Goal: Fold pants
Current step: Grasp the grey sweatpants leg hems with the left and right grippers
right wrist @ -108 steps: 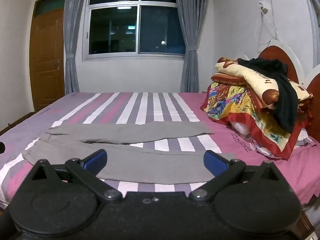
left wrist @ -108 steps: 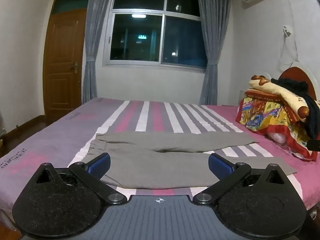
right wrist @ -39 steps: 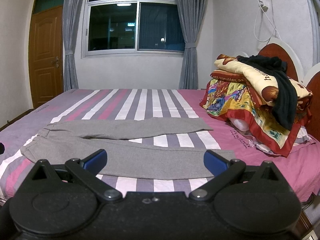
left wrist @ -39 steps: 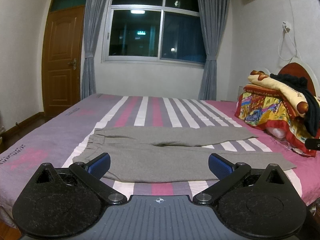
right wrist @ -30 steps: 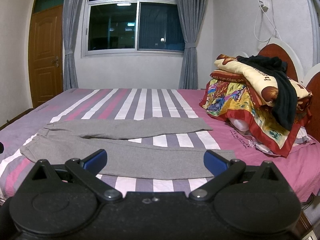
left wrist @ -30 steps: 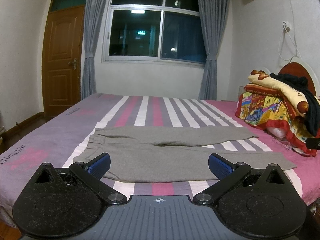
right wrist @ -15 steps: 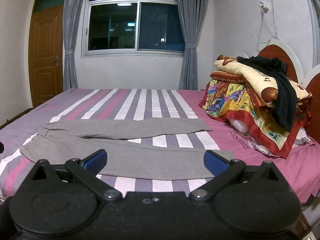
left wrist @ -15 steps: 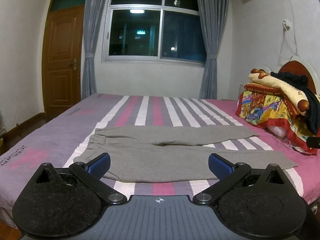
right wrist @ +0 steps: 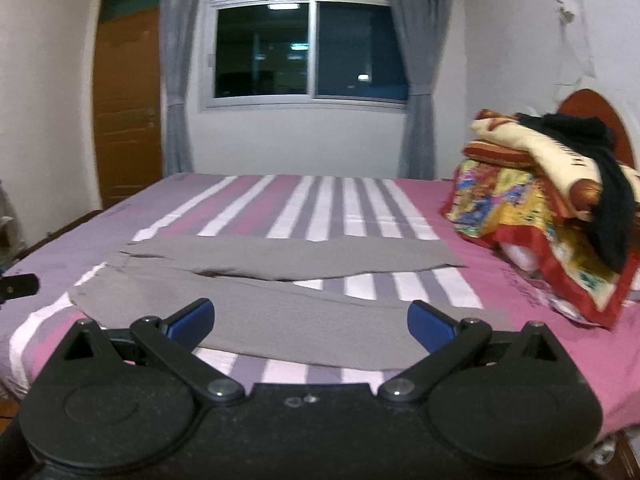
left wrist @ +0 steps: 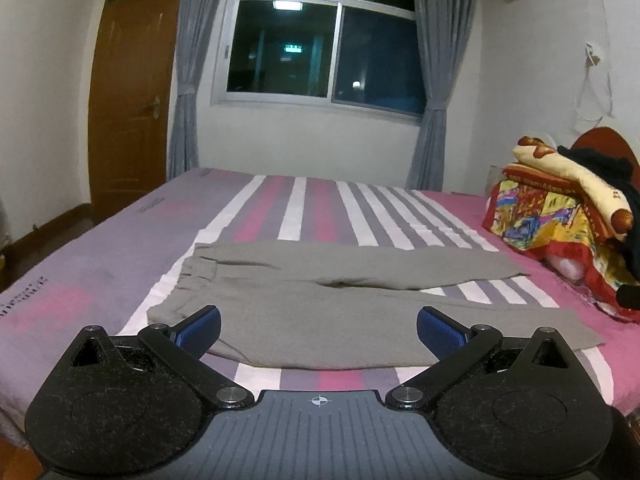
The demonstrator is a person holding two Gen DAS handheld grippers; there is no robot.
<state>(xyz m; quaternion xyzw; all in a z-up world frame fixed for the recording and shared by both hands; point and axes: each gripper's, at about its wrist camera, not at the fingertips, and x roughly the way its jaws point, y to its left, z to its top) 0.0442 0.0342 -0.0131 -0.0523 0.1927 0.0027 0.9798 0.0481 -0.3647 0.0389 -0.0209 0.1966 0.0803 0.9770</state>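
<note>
Grey pants (left wrist: 360, 312) lie flat on the striped bed (left wrist: 100, 272), waistband to the left, both legs spread out to the right with a gap between them. They also show in the right wrist view (right wrist: 288, 312). My left gripper (left wrist: 319, 330) is open and empty, held in front of the bed's near edge, short of the near leg. My right gripper (right wrist: 310, 322) is open and empty, also in front of the near leg. The right view is blurred by motion.
A pile of colourful quilts with a black garment (left wrist: 568, 216) sits at the bed's right, by the red headboard; it also shows in the right wrist view (right wrist: 560, 208). A wooden door (left wrist: 128, 108) stands at the far left. A window with grey curtains (left wrist: 320, 40) is behind the bed.
The right gripper has swung leftward, so the pants and quilts sit further right in its view. The left gripper has hardly moved. Both stay open.
</note>
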